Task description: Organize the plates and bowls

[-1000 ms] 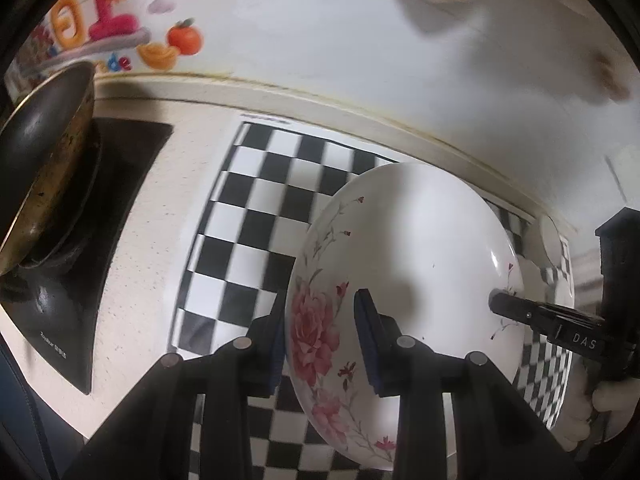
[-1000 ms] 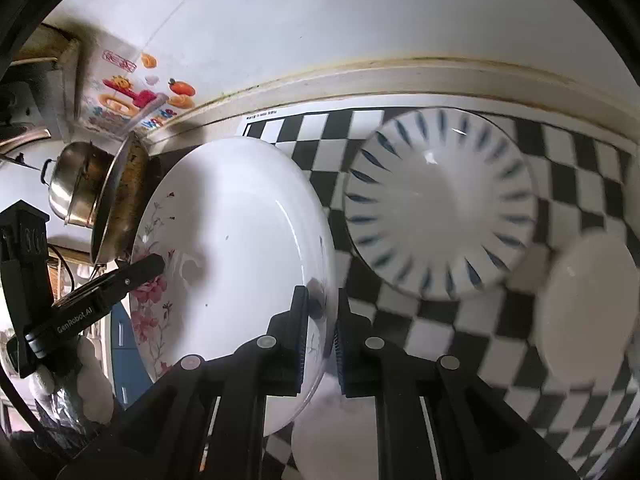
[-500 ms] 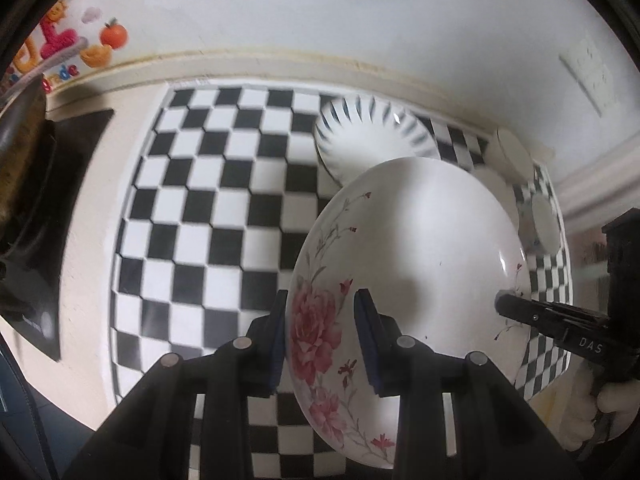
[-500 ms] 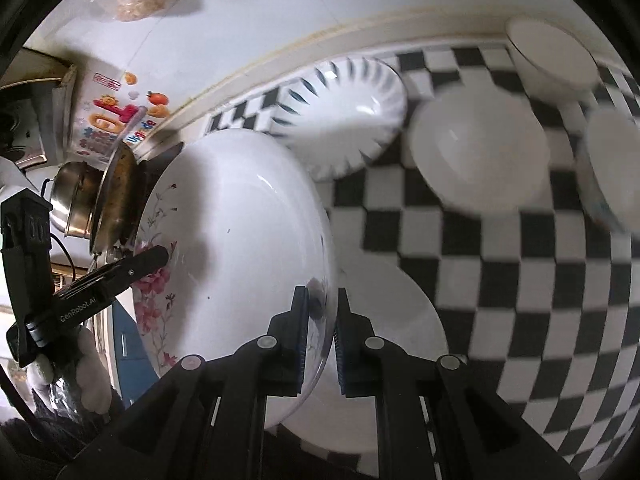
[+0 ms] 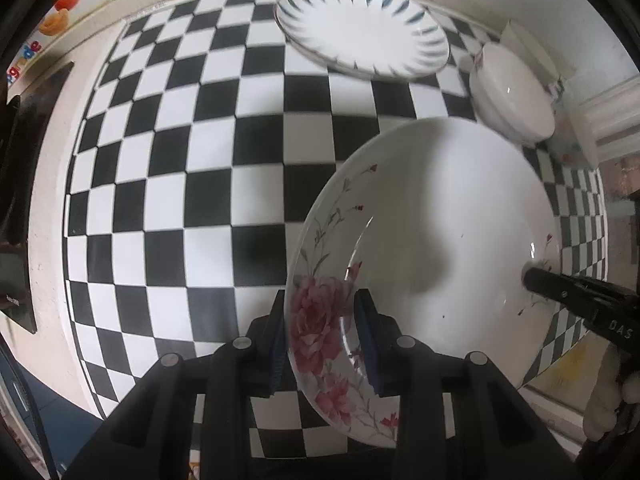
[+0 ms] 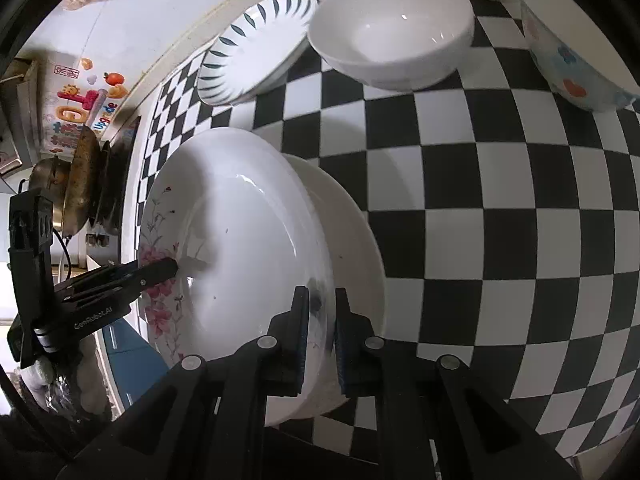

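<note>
Floral plate (image 5: 432,240) hung tilted above the checkered worktop (image 5: 192,184), pinched at opposite rims by both tongs: the left tongs (image 5: 322,344) clamped the pink-flowered edge, the right tongs (image 6: 320,336) clamped the far edge. In the right wrist view a plain white plate (image 6: 352,232) lay on the worktop directly beneath it; whether the two touched was unclear. Farther back sat a blue-striped plate (image 5: 360,28), a white bowl (image 6: 392,36) and a flower-patterned bowl (image 6: 576,48).
</note>
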A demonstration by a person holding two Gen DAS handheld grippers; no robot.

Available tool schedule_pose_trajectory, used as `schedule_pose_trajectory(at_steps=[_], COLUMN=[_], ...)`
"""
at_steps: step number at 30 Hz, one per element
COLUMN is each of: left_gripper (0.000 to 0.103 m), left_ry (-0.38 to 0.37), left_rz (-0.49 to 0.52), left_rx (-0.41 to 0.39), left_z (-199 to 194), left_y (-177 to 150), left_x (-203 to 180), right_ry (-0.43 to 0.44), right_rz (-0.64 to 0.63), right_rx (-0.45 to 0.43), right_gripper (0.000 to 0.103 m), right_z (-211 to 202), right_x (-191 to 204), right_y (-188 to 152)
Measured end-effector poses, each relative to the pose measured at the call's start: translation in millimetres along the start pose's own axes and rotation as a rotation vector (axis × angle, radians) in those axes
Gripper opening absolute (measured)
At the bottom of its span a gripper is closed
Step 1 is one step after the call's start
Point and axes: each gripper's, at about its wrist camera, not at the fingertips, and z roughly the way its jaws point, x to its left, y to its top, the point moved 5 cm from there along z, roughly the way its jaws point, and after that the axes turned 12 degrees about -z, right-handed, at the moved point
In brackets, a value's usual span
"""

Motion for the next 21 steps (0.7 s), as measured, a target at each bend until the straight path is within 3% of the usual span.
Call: schedule_pose_trajectory(at_steps=[11, 21], left_gripper=[0.029, 0.029], left_ry=[0.078, 0.121], left_rz=[0.027, 0.050], left_rx=[0.055, 0.051], left_z=[20.3, 20.2], left_y=[-11.2, -12.9], left_x=[-7.1, -18.4], right_ry=[-0.041, -0.092], right_rz=[-0.034, -0.050], right_rx=[0.031, 0.058], right_gripper=[0.013, 0.012], right_z=[5.8, 11.3], right_x=[-1.2, 1.6], right_y=[3.2, 3.8])
